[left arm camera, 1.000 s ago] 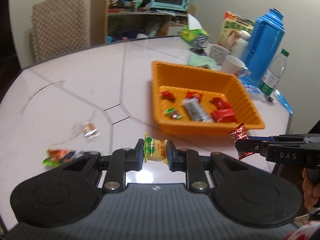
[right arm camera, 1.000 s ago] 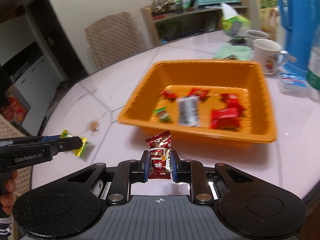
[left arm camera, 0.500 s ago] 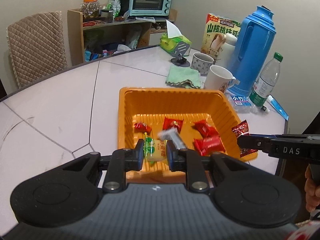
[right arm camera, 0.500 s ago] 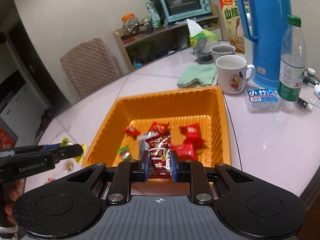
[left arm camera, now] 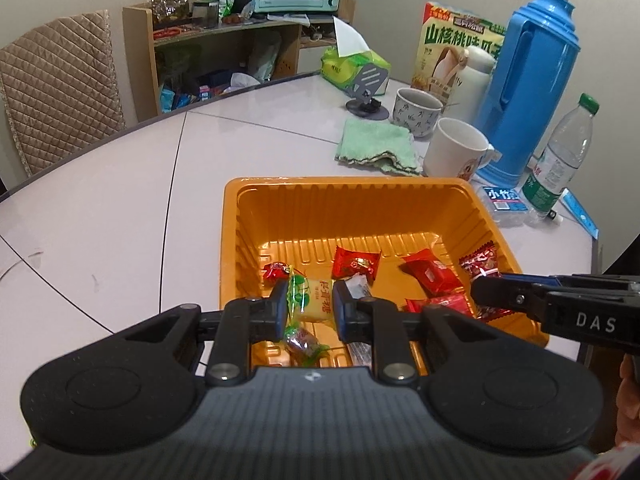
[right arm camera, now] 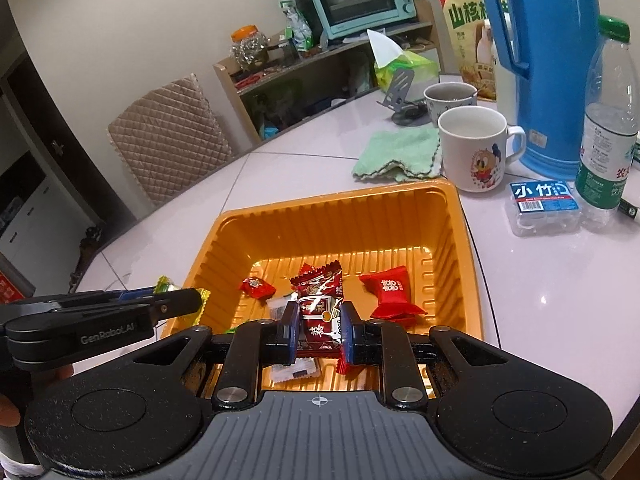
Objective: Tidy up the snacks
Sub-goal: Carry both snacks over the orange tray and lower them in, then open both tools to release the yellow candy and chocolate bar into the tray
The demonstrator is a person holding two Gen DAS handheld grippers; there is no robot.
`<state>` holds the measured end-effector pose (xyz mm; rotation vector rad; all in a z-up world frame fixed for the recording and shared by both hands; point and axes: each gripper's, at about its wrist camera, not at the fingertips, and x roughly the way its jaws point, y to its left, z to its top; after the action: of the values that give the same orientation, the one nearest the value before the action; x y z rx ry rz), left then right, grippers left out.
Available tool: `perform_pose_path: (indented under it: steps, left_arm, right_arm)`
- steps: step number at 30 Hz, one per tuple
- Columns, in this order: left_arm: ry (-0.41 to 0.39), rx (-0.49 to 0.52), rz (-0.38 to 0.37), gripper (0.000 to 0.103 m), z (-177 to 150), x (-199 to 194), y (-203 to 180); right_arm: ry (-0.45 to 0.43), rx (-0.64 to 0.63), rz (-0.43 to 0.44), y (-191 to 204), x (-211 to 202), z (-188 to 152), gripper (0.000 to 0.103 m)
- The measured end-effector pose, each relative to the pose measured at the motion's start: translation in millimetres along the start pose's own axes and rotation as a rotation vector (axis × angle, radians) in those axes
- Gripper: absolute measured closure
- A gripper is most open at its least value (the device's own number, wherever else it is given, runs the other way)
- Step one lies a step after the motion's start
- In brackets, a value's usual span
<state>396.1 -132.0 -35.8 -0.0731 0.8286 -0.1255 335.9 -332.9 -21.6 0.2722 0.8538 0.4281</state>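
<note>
Hovering over the near-left part of the orange tray (left arm camera: 230, 216), the left gripper (left arm camera: 310, 304) is pinching a yellow-and-green candy (left arm camera: 314, 302) between nearly closed fingers. To its right, the right gripper (right arm camera: 319, 326) is clamping a dark red candy (right arm camera: 320, 304) just as tightly above the tray's near edge. Several red sweets are lying inside already. To do this well, each hand is probably best opening only while its sweet is hanging clear of the rim, low enough that nothing bounces onto the table (left arm camera: 120, 184)
</note>
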Motion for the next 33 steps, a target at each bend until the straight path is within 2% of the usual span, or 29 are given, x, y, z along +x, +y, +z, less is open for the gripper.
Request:
perform_pose_path:
  steps: [15, 17, 19, 33]
  left_arm:
    - [0.050, 0.021, -0.004, 0.082, 8, 36, -2]
    - [0.049, 0.027, -0.007, 0.079, 9, 38, -3]
    - [0.047, 0.027, 0.000, 0.075, 10, 38, -1]
    - [0.030, -0.001, 0.004, 0.075, 14, 27, 15]
  right_arm:
    - [0.007, 0.027, -0.017, -7, 15, 7, 0.081]
    - [0.008, 0.032, -0.018, -7, 17, 8, 0.081]
    - [0.008, 0.034, -0.019, -8, 17, 8, 0.081]
    - [0.026, 0.050, -0.020, -5, 30, 10, 0.081]
